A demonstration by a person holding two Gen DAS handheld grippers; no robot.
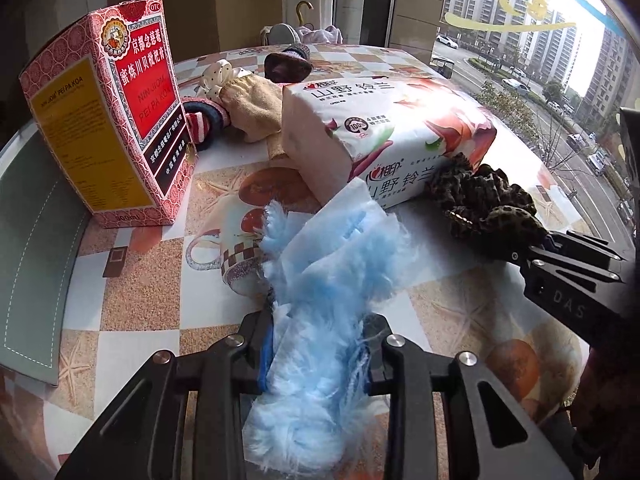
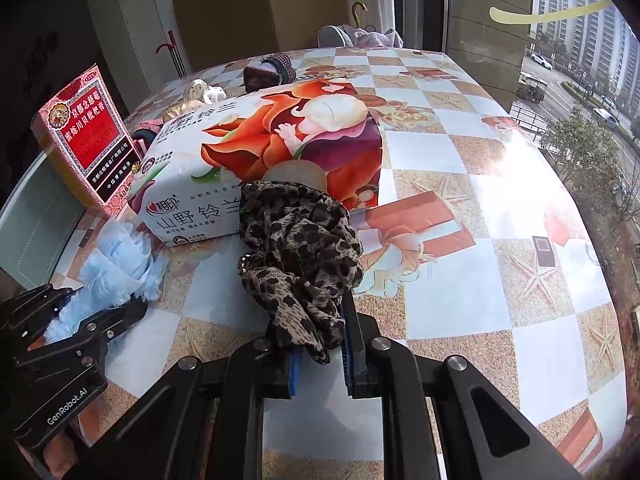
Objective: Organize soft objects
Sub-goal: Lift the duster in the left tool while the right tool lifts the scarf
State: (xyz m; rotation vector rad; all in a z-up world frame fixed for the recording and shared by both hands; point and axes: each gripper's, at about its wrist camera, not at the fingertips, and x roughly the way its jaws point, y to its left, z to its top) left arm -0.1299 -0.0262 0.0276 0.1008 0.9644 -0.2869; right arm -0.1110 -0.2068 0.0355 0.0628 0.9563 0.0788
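Observation:
My left gripper is shut on a fluffy light-blue cloth, which bunches up between its pads and lies forward on the table. My right gripper is shut on a crumpled leopard-print cloth, which leans against a soft tissue pack. In the left wrist view the right gripper comes in from the right, with the leopard cloth at its tip beside the tissue pack. In the right wrist view the left gripper holds the blue cloth at lower left.
A red medicine box stands upright at the left. Behind it lie a striped ring, a beige mitt and a dark knitted item. A grey-green mat covers the left edge of the checked tablecloth. A window is on the right.

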